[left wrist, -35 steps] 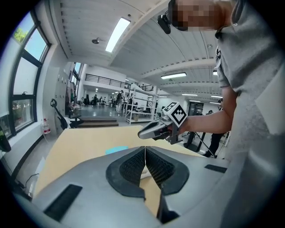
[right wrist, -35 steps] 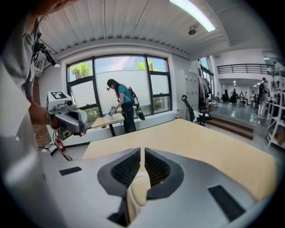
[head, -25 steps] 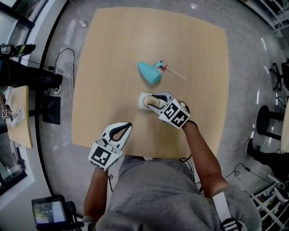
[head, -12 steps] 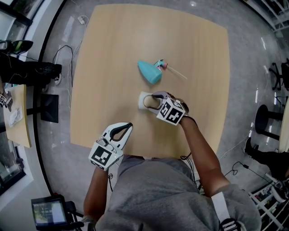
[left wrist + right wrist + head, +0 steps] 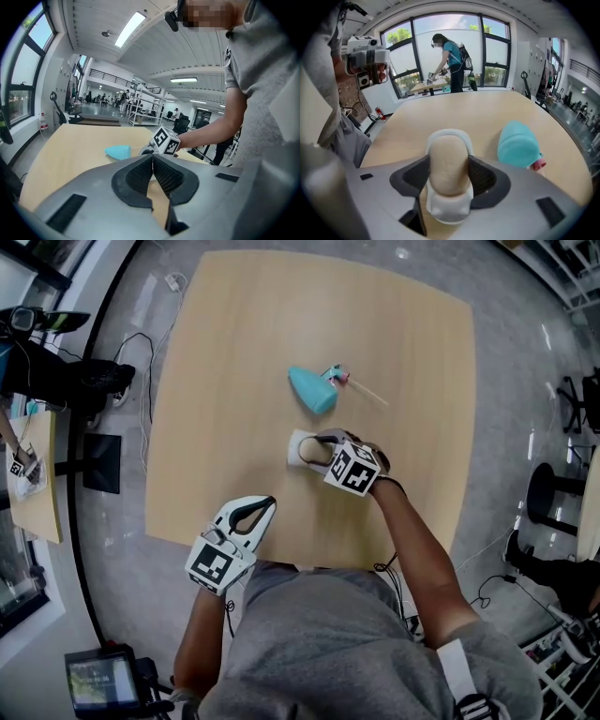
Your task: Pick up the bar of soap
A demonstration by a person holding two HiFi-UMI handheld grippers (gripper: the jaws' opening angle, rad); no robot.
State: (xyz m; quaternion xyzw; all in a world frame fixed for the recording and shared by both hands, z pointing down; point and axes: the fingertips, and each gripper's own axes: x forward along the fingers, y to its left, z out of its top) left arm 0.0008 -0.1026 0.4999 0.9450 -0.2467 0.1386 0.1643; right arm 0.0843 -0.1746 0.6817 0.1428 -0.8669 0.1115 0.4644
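Note:
A beige bar of soap [image 5: 449,157] lies in a white soap dish [image 5: 446,134] on the wooden table [image 5: 234,334]. My right gripper [image 5: 449,174] is tipped down over the dish, and its jaws have just been opening. The soap sits between the pads, which flank it closely without squeezing it. In the head view the right gripper [image 5: 323,448] covers most of the soap dish [image 5: 300,448]. My left gripper [image 5: 261,507] hovers at the table's near edge, shut and empty, with its pads [image 5: 152,164] together.
A teal bottle [image 5: 311,390] with a pink-tipped nozzle [image 5: 336,377] lies on its side just beyond the dish, to the right of the soap in the right gripper view [image 5: 518,143]. Chairs, cables and a second small table stand on the floor around.
The right gripper has sunk lower over the soap dish and its jaws have spread around the soap. The left gripper has stayed where it was.

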